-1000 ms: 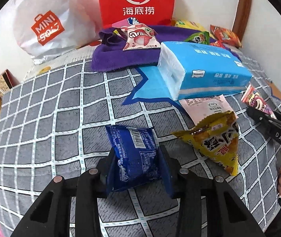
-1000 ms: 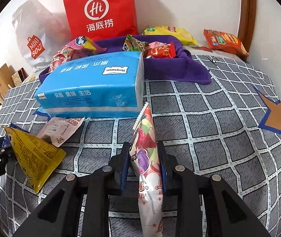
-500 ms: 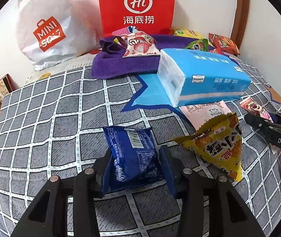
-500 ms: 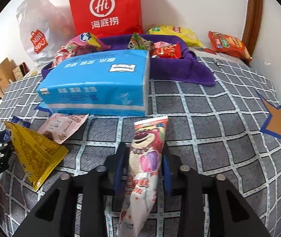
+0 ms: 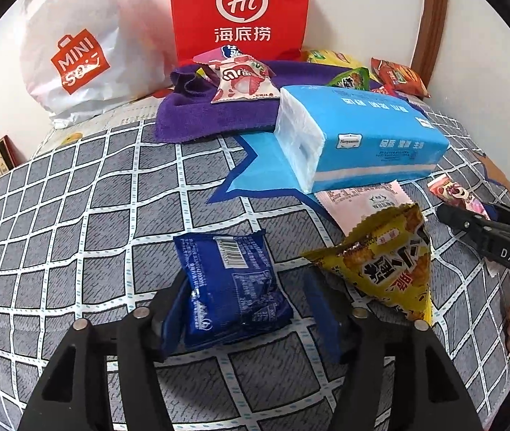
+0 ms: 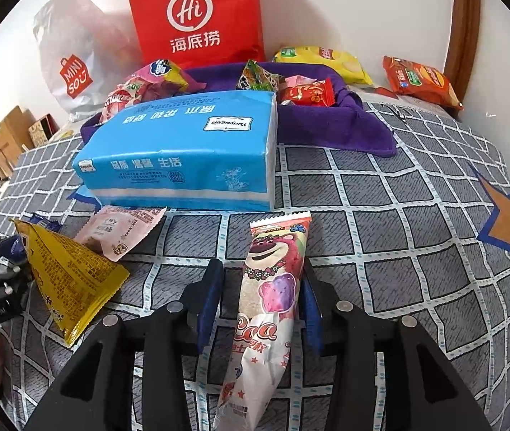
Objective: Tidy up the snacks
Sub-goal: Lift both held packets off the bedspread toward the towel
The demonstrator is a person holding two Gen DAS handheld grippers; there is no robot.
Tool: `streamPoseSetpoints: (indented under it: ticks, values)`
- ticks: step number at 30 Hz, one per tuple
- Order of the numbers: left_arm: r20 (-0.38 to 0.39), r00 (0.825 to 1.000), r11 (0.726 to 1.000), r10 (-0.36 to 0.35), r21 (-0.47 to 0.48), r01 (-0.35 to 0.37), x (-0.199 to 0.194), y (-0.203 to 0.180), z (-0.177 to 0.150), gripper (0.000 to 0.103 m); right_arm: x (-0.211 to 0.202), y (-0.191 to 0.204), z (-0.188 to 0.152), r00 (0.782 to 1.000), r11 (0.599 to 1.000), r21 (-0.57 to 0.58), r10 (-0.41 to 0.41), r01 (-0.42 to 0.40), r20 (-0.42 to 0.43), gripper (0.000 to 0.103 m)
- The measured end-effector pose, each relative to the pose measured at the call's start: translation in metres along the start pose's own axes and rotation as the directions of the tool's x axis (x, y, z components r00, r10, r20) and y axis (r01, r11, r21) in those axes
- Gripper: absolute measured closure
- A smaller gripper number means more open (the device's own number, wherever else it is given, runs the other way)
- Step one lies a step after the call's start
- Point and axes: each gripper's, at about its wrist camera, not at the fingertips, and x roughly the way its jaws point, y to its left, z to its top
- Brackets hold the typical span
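A dark blue snack packet (image 5: 228,283) lies on the grey checked cloth (image 5: 75,215) between the fingers of my left gripper (image 5: 246,296), which is open, with a gap at the right finger. A long pink bear-print snack stick (image 6: 271,287) lies flat between the fingers of my right gripper (image 6: 260,291), which is open, both pads clear of it. A yellow triangular snack bag (image 5: 384,265) lies between the two grippers. A purple cloth (image 6: 326,122) at the back holds several snacks.
A blue tissue pack (image 6: 183,154) lies in the middle, a pale pink sachet (image 6: 122,230) in front of it. A red paper bag (image 6: 197,14) and a white bag (image 5: 71,50) stand at the wall. Yellow and red chip bags (image 6: 420,79) lie at the back right.
Both grippers opened. The blue packet and the bear stick, held a second ago, now lie flat on the cloth; the stick turned from edge-on to face up.
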Motion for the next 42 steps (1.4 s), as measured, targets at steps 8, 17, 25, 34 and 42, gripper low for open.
streamPoseSetpoints:
  ticks: [8,17,25,34,42]
  values:
    - [0.001,1.0,1.0,0.016,-0.005,-0.016,0.001,0.0,0.001,0.041,-0.001,-0.007,0.0,1.0,0.999,0.039,0.016,-0.016,0.01,0.071]
    - [0.009,0.999,0.999,0.033,-0.038,-0.033,-0.004,0.002,-0.002,0.063,-0.002,-0.012,0.0,0.999,0.997,0.066,0.026,-0.027,0.021,0.081]
    - [0.037,0.999,1.0,-0.013,-0.025,0.014,-0.038,-0.008,0.002,0.063,-0.028,0.006,-0.008,0.999,1.0,0.0,0.017,-0.017,0.04,0.081]
    - [0.067,0.993,0.995,-0.094,-0.016,0.096,-0.07,-0.011,0.03,0.063,-0.075,0.031,0.002,0.992,0.999,-0.029,0.029,-0.026,0.12,0.081]
    - [0.057,0.986,0.985,-0.157,-0.057,0.161,-0.076,-0.002,0.055,0.063,-0.098,0.038,0.021,0.986,0.999,-0.019,0.034,-0.031,0.166,0.081]
